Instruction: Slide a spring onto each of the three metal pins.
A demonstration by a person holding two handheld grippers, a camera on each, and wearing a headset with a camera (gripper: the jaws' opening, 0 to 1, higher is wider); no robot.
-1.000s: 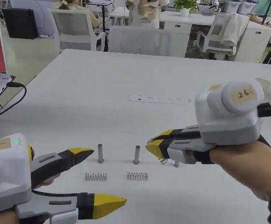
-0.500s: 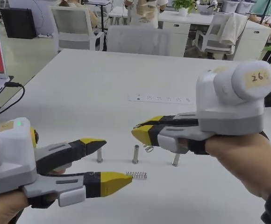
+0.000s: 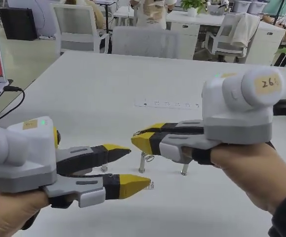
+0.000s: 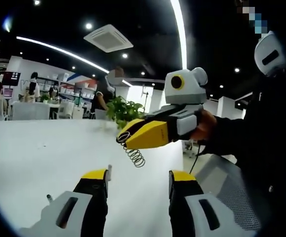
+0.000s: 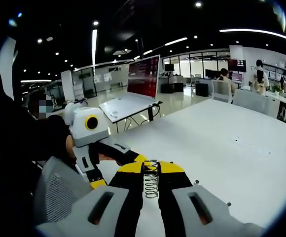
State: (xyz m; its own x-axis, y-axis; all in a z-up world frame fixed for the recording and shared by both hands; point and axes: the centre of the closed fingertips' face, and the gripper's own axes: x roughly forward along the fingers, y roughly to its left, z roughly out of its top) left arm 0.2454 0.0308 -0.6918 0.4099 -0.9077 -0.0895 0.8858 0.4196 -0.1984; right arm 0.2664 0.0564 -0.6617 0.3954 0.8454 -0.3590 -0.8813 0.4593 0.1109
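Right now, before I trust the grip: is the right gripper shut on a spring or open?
Shut: in its own view the right gripper pinches the spring between its yellow tips.

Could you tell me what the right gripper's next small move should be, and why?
Probably shift the right gripper slightly and lower it, so the spring pinched in its jaws slides over the middle pin: the spring hangs just beside that bare pin's top.

My bench is a big plain white tabletop [image 3: 84,89]. On it there's a long white power strip [image 3: 167,104] toward the back, and nearer me three short silver metal pins [image 3: 142,163] standing upright in a row (the left one's mostly hidden). One small coiled wire spring [image 3: 152,185] lies flat by the middle pin.
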